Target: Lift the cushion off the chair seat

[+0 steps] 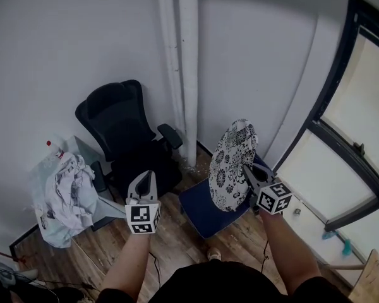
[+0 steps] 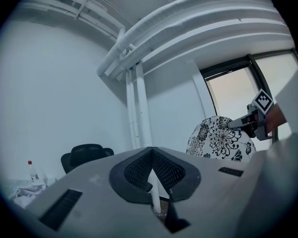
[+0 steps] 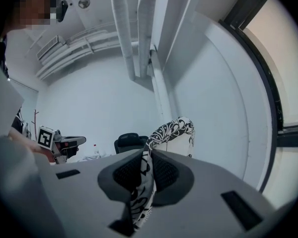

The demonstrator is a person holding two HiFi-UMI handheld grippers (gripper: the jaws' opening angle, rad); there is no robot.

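Note:
The cushion (image 1: 230, 163), round with a black-and-white flower print, hangs on edge above the blue chair seat (image 1: 199, 212). My right gripper (image 1: 246, 169) is shut on its right rim; in the right gripper view the fabric (image 3: 144, 182) runs between the pads of the right gripper (image 3: 148, 156). My left gripper (image 1: 143, 177) is held up left of the chair, apart from the cushion. In the left gripper view the left gripper (image 2: 151, 151) has its pads together on nothing, with the cushion (image 2: 218, 138) off to the right.
A black office chair (image 1: 123, 128) stands in the corner beside two white pipes (image 1: 180, 62). A heap of white cloth (image 1: 66, 194) lies on a low table at the left, with a red-capped bottle (image 1: 50, 145). A dark-framed window (image 1: 331, 141) is at the right.

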